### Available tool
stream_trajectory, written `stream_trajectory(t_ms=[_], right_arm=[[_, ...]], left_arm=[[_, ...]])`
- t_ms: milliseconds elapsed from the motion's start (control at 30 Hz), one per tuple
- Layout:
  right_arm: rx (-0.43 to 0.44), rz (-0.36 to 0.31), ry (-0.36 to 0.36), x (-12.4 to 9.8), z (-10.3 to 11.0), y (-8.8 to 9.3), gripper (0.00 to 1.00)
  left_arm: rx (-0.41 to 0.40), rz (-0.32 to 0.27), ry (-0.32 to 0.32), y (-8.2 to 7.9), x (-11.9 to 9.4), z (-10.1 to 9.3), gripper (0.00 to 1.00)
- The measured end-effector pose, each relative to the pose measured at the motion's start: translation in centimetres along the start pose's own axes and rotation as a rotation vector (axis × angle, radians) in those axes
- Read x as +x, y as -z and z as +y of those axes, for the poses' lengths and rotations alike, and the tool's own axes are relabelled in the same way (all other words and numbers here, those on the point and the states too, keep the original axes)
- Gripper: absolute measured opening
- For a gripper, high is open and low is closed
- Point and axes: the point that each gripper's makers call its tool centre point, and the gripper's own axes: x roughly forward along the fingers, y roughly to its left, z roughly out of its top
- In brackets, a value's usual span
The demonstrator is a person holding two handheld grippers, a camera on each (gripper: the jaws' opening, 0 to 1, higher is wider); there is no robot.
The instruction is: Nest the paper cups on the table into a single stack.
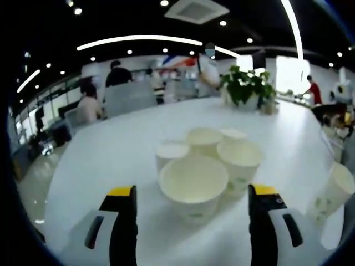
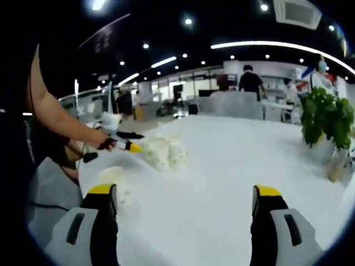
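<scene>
Bright ceiling lights (image 1: 138,40), soft motion blur, strong fisheye bending at edges.

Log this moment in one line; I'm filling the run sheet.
left gripper: open, nearest cup between jaws | right gripper: open, empty | cups: clustered, unstacked | table: white

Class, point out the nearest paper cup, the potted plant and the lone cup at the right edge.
nearest paper cup (image 1: 193,180): left gripper view, inside its open mouth.
potted plant (image 1: 247,86): left gripper view, its leaves.
lone cup (image 1: 333,195): left gripper view, its side wall.

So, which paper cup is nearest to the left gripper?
The big front cup, between the left gripper jaws. The other cups cluster behind it; one stands apart at the right edge.
</scene>
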Motion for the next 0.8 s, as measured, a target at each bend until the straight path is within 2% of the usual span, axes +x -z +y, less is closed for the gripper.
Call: stream_trajectory(t_ms=[100,267,567,800], right_arm=[[0.004,0.003,0.003,-0.1,-0.1,0.2,1.0],[0.011,0.013,0.007,-0.3,0.0,0.8,1.0],[0.017,0.017,0.009,-0.4,0.1,1.0,1.0],[0.01,0.023,0.006,-0.4,0.1,1.0,0.99]], left_arm=[[0.041,0.058,-0.003,0.9,0.3,0.2,0.64],[0.022,0.022,0.003,0.2,0.8,0.0,0.62],[0.014,0.024,0.007,0.1,1.1,-0.5,0.5],[0.0,0.016,0.014,0.0,0.8,-0.8,0.47]])
